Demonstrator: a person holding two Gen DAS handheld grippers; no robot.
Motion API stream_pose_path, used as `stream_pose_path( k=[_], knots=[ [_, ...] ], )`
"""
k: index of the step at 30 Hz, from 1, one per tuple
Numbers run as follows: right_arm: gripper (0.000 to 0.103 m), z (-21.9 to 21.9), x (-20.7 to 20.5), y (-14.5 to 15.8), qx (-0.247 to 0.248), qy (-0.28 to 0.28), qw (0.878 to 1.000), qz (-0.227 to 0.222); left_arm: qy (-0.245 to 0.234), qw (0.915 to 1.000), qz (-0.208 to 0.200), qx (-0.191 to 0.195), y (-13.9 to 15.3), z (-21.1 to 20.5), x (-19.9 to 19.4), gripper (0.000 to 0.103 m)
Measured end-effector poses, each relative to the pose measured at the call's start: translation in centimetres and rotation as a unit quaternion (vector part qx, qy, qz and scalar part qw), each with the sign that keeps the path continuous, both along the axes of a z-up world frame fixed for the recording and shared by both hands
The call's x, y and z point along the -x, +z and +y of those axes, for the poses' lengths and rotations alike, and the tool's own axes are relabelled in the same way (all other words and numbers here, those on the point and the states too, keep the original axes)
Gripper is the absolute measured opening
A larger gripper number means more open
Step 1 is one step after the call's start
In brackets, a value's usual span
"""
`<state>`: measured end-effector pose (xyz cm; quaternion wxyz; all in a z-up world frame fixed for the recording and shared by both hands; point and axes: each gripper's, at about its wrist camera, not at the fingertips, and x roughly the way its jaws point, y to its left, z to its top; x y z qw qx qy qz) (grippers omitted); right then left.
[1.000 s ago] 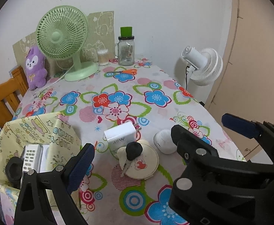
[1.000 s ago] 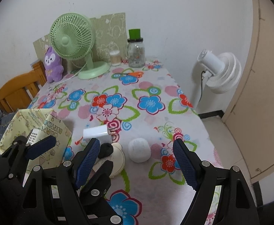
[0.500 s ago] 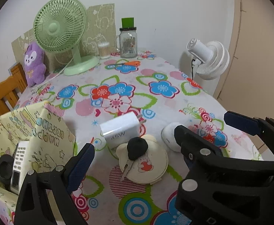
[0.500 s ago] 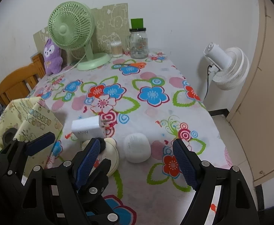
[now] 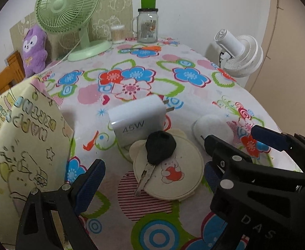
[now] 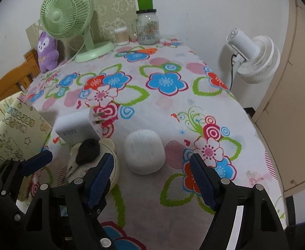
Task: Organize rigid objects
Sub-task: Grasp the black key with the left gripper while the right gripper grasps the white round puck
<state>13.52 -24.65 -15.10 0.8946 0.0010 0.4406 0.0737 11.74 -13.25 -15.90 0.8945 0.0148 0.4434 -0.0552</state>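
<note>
The white, rounded plastic case [image 6: 144, 154] lies on the flower-print counter [image 6: 173, 95], ahead of your right gripper [image 6: 152, 177] and in line with the gap between its blue-padded fingers [image 6: 202, 179], which stand spread and have just been closing a little, gripping nothing. Just left of it sits a round cream compact with bear ears [image 5: 169, 173], a black-headed key [image 5: 159, 150] resting on its lid. A white 45W charger block [image 5: 136, 118] touches the compact's far edge. Your left gripper [image 5: 150, 179] hangs over the compact, its fingers [image 5: 90, 185] spread and empty. A yellow cartoon-print fabric box [image 5: 25, 141] stands at the left.
</note>
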Motion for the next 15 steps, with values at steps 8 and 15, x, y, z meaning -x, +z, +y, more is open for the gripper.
stream_pose_path(
  k=[8, 15],
  knots=[
    [0.072, 0.0, -1.4, -1.2, -0.017, -0.007, 1.000, 0.015, 0.008, 0.9999, 0.006, 0.005, -0.3, 0.6, -0.9, 0.097],
    [0.052, 0.4, -2.4, -1.4, -0.031, -0.002, 0.999, 0.027, 0.003, 1.0000, 0.000, 0.003, -0.3, 0.5, -1.6, 0.094]
  ],
)
